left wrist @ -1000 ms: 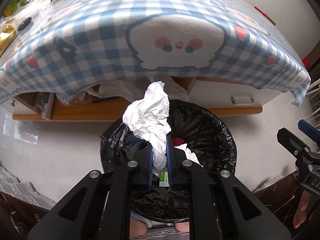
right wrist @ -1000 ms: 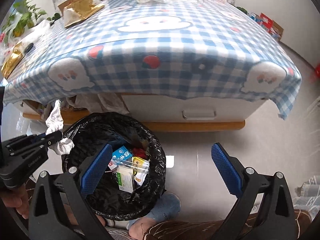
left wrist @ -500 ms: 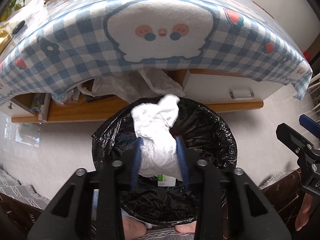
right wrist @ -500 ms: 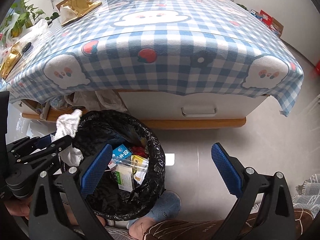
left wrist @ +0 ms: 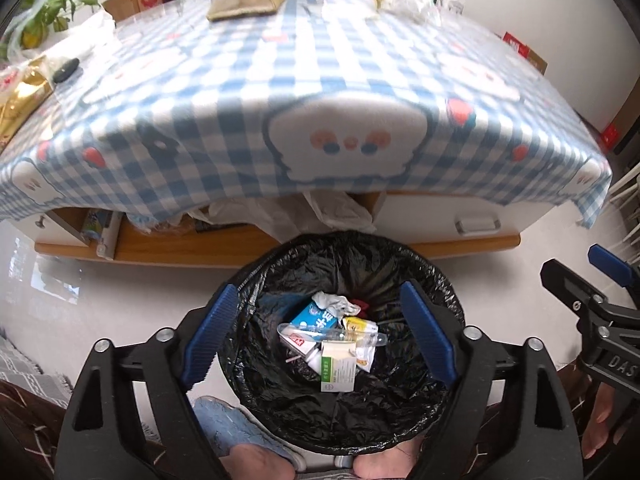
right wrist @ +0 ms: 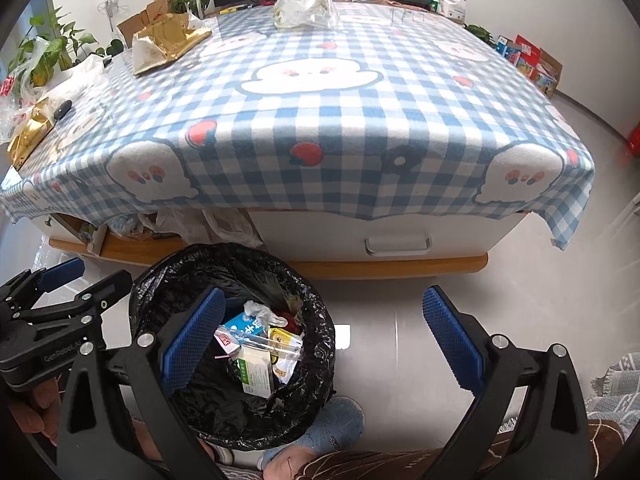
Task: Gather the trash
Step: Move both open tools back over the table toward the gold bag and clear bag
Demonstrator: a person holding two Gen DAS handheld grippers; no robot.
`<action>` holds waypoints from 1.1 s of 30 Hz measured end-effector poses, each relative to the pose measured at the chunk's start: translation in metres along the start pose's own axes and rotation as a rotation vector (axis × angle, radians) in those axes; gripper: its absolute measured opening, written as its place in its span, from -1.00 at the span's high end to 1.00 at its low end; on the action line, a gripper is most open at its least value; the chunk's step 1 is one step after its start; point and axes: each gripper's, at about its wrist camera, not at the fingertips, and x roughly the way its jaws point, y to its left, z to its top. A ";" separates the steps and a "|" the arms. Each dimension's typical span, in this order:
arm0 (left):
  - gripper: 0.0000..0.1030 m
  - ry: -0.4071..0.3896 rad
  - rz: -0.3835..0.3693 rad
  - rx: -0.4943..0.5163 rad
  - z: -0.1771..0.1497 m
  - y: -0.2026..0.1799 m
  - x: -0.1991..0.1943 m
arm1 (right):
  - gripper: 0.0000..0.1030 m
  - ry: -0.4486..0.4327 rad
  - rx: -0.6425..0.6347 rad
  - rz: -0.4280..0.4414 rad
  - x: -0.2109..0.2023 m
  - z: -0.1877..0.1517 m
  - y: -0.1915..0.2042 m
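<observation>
A black-lined trash bin stands on the floor in front of the table; it also shows in the right wrist view. Inside lie a crumpled white tissue, a blue carton, a white-green box and clear wrappers. My left gripper is open and empty, directly above the bin. My right gripper is open and empty, over the bin's right rim and the floor. On the table lie a gold bag, a clear plastic bag and a gold wrapper.
The table carries a blue checked cloth that hangs over its front edge. Under it are a white drawer with a handle and plastic bags. Potted plants stand at the left. A person's blue slipper is beside the bin.
My left gripper opened and let go of the crumpled white tissue, which dropped into the bin. The left gripper view tilted up toward the table top. The right gripper stayed open.
</observation>
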 end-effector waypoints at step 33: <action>-0.88 -0.181 -0.008 -0.067 0.110 0.050 -0.089 | -0.85 -0.216 -0.009 0.035 -0.058 0.122 0.019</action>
